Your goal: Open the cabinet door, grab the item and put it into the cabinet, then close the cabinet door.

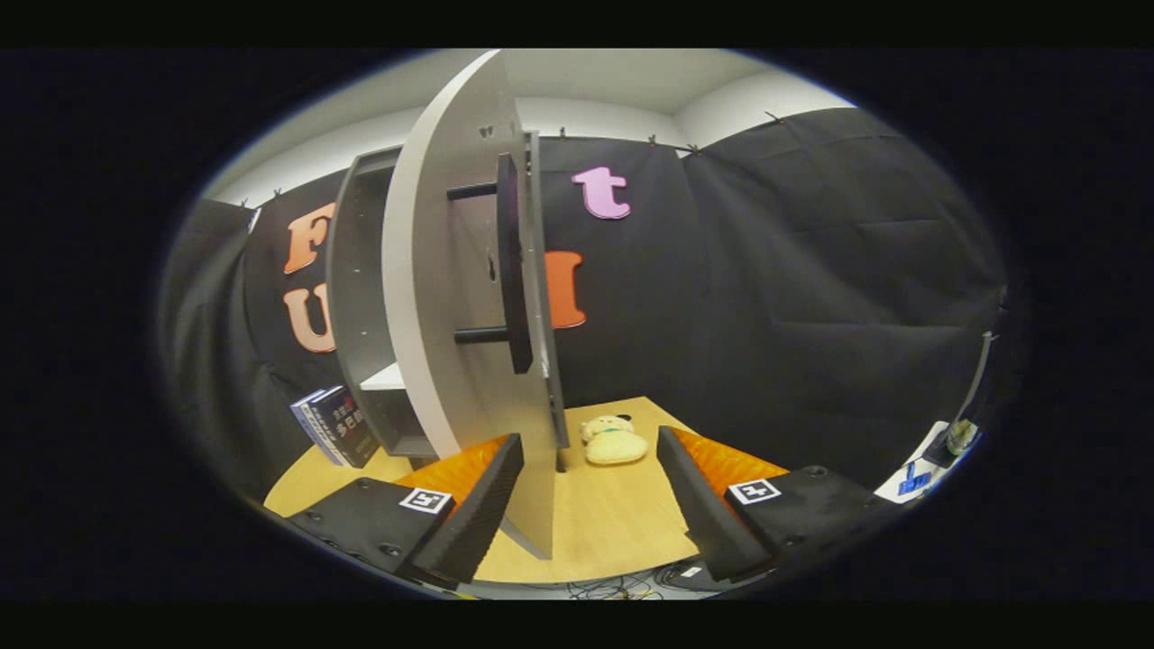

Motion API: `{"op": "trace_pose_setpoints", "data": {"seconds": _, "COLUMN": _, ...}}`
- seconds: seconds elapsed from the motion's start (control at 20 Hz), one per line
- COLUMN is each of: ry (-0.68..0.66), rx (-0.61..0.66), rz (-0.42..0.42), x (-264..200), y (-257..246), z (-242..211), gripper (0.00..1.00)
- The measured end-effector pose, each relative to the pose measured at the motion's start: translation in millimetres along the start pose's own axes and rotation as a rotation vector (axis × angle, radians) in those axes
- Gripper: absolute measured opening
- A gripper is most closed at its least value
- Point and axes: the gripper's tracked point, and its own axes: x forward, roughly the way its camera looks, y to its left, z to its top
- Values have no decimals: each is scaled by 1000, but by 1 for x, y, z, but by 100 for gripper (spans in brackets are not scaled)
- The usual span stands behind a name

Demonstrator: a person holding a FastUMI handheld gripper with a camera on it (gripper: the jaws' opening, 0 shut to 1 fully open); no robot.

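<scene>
The grey cabinet (361, 297) stands at the back of the wooden table with its door (451, 297) swung wide open toward me. A long black handle (512, 261) sticks out from the door's face. The door's lower edge reaches down between my fingers, close to the left one. My gripper (590, 491) is open and holds nothing. A pale yellow plush toy (613, 442) lies on the table just ahead of the fingers, to the right of the door. A white shelf (386, 379) shows inside the cabinet.
Two dark books (335, 425) lean against the cabinet's left side. The wooden table (613, 532) runs forward under the fingers, with cables at its near edge. A white stand with small items (929, 464) sits at the far right.
</scene>
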Motion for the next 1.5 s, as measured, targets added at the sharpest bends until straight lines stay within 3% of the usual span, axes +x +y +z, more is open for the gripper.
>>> {"op": "trace_pose_setpoints", "data": {"seconds": 0.4, "ry": 14, "rx": 9, "rz": 118, "x": 19, "y": 86, "z": -9, "gripper": 96}}
{"op": "trace_pose_setpoints", "data": {"seconds": 0.85, "ry": 16, "rx": 36, "rz": 158, "x": 85, "y": 179, "z": -20, "gripper": 97}}
{"op": "trace_pose_setpoints", "data": {"seconds": 1.2, "ry": 13, "rx": -14, "rz": 129, "x": 193, "y": 226, "z": -5, "gripper": 97}}
{"op": "trace_pose_setpoints", "data": {"seconds": 1.5, "ry": 2, "rx": -47, "rz": 88, "x": 206, "y": 249, "z": -7, "gripper": 97}}
